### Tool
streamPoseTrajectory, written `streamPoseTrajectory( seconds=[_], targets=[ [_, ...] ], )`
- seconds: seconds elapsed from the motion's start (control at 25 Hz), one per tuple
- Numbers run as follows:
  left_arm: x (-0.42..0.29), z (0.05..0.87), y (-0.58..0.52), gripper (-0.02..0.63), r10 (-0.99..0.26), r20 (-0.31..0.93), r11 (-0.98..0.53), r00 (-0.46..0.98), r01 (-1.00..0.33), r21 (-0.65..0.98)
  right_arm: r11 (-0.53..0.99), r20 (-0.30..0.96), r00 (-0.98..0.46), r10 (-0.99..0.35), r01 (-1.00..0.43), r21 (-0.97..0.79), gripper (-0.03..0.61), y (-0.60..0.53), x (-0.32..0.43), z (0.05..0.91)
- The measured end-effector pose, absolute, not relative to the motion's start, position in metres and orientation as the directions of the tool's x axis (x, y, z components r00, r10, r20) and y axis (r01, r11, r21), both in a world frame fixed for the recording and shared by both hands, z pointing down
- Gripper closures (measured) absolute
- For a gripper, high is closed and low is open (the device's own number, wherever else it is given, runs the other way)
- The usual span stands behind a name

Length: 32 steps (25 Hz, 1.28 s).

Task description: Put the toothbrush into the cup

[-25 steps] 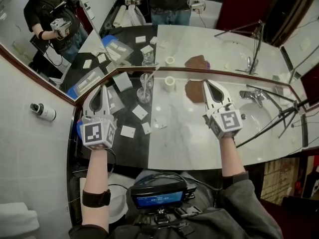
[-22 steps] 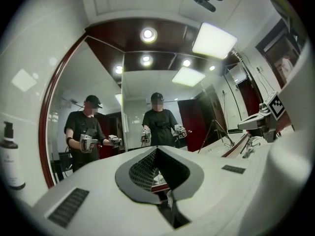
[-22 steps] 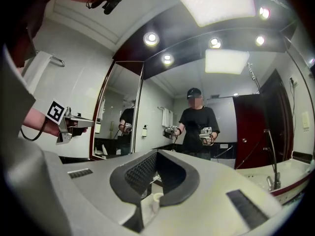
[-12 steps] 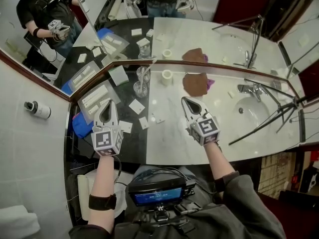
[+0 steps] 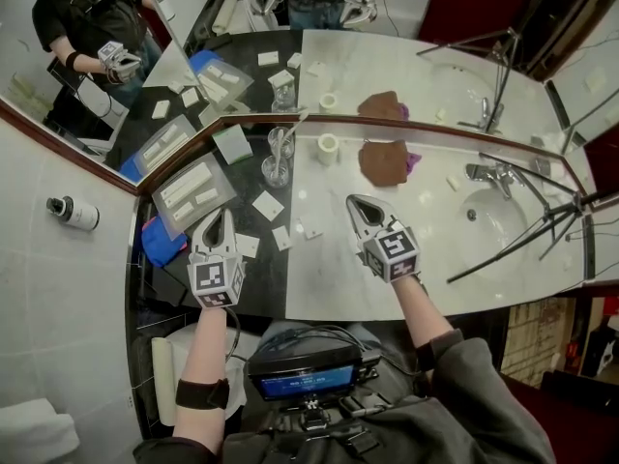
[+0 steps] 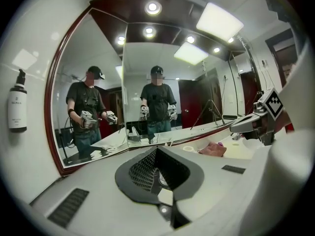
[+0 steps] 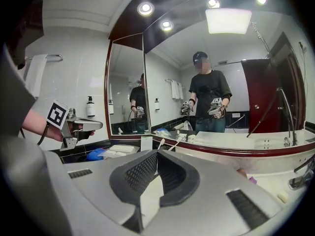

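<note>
- Head view: left gripper is low over the dark part of the counter, right gripper over the white marble. Both are lower & nearer the near edge than a sec ago; the right one is also further left. Both sets of jaws are pressed together, nothing in them.
- Head view, cont.: cup stands far of both tips, by the mirror, roughly betw. the two. A thin white stick in it, prob. the toothbrush, leans up-right. It's in the same spot as before, untouched.
- Left gripper view: left gripper is closed, empty; only counter shows under the pads. Right gripper is at right, clear of everything. Cup isn't clearly seen here.
- Right gripper view: right gripper is closed, empty. Brush head pokes up just past the tips, w/ its reflection beside it. Left gripper is at left.
- Meaning: hands sink w/o grabbing anything, so no progress this sec. If that stick is the brush, the task looks done; if not, pick-up isn't started.
</note>
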<state>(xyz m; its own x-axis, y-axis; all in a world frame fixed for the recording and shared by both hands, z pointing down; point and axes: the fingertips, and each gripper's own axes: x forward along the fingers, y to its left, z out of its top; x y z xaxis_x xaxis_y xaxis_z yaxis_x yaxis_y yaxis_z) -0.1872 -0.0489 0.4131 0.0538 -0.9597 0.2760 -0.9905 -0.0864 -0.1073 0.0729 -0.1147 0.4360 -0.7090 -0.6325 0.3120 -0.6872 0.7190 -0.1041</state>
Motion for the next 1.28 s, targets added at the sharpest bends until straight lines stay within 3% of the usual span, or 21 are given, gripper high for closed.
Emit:
streamPoseTrajectory(
  seconds=[0.12,0.32,0.52,0.84,1.28],
  targets=[
    [-0.190,0.413,-0.053,0.611,-0.960,0.276,-0.087,0.053,-0.990,-0.112,0.730,0.326,-0.716,-0.617,-0.676,-0.104,0.552,-0.126,0.061,0.446],
    [-0.194,0.419,-0.063,0.611,-0.955,0.290,-0.094,0.056,-0.988,-0.120,0.752,0.340,-0.758,-0.556,-0.633,-0.182,0.471,-0.153,0.024,0.469],
    [-0.201,0.431,-0.075,0.611,-0.948,0.310,-0.110,0.070,-0.987,-0.116,0.737,0.347,-0.785,-0.514,-0.611,-0.289,0.431,-0.188,-0.022,0.501],
    [-0.215,0.457,-0.090,0.611,-0.942,0.321,-0.134,0.094,-0.985,-0.105,0.645,0.350,-0.794,-0.497,-0.608,-0.463,0.417,-0.238,-0.076,0.546],
    [-0.218,0.479,-0.104,0.611,-0.930,0.343,-0.169,0.128,-0.981,-0.092,0.591,0.337,-0.810,-0.480,-0.582,-0.559,0.417,-0.275,-0.108,0.577]
  ],
)
